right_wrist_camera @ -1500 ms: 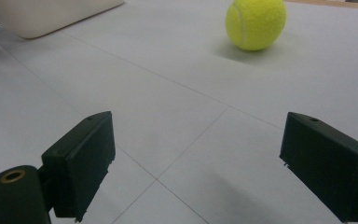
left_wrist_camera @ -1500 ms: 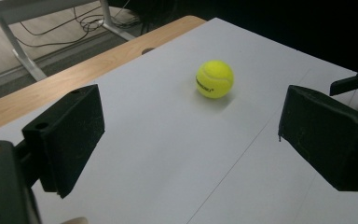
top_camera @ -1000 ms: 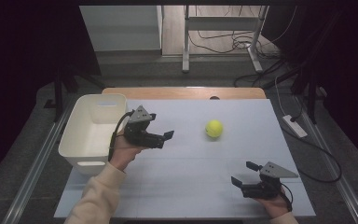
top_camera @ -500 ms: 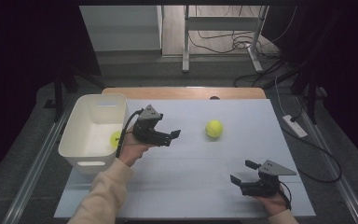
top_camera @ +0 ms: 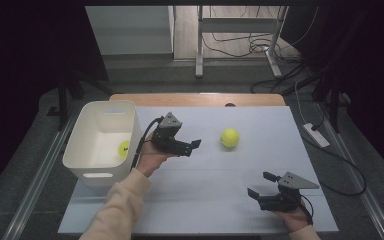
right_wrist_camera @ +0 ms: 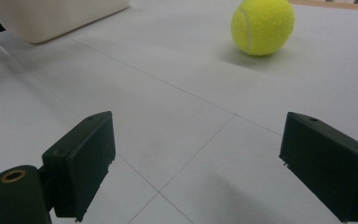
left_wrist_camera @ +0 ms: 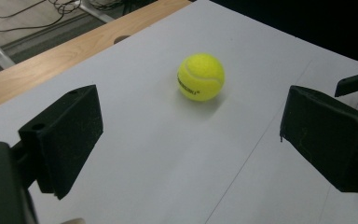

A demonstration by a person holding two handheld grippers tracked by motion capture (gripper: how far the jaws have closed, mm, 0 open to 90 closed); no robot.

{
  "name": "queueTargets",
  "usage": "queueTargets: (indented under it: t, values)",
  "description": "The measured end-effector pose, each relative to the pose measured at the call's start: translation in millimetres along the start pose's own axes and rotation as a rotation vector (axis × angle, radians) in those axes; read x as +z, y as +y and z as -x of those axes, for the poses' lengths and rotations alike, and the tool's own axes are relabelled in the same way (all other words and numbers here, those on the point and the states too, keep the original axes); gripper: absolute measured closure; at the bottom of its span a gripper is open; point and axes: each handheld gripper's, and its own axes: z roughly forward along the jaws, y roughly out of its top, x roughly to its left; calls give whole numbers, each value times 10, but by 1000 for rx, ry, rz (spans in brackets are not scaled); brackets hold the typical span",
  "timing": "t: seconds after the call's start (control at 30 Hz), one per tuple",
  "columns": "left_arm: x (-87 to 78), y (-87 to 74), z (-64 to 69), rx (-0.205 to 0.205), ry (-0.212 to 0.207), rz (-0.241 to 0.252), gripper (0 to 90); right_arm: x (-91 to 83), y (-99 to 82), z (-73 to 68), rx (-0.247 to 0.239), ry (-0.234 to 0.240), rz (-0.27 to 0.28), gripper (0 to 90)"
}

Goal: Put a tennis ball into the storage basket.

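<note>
The left gripper (top_camera: 196, 145) hovers just beside the white plastic bin (top_camera: 101, 129) – fingers wide apart, holding nothing – facing the yellow felt tennis ball (top_camera: 229, 137); right gripper (top_camera: 261, 186) likewise empty-fingered.

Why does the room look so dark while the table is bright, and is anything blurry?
High view: light falls on the white table; the surroundings drop to black. Left gripper view: the tennis ball is sharp with a soft shadow, the near black claw pads slightly soft. Right gripper view: the ball is crisp, the white bin glows pale.
</note>
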Motion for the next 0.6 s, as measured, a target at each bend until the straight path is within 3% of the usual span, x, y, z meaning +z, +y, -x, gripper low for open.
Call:
queueTargets:
  t: [0.37,0.6]
  values:
    - [129,76,82,23,-17,-10,63,-6,-3,-11,2,-9,-3,103]
    - [228,85,82,11,-19,-17,64,1,0,-16,-5,-9,-6,103]
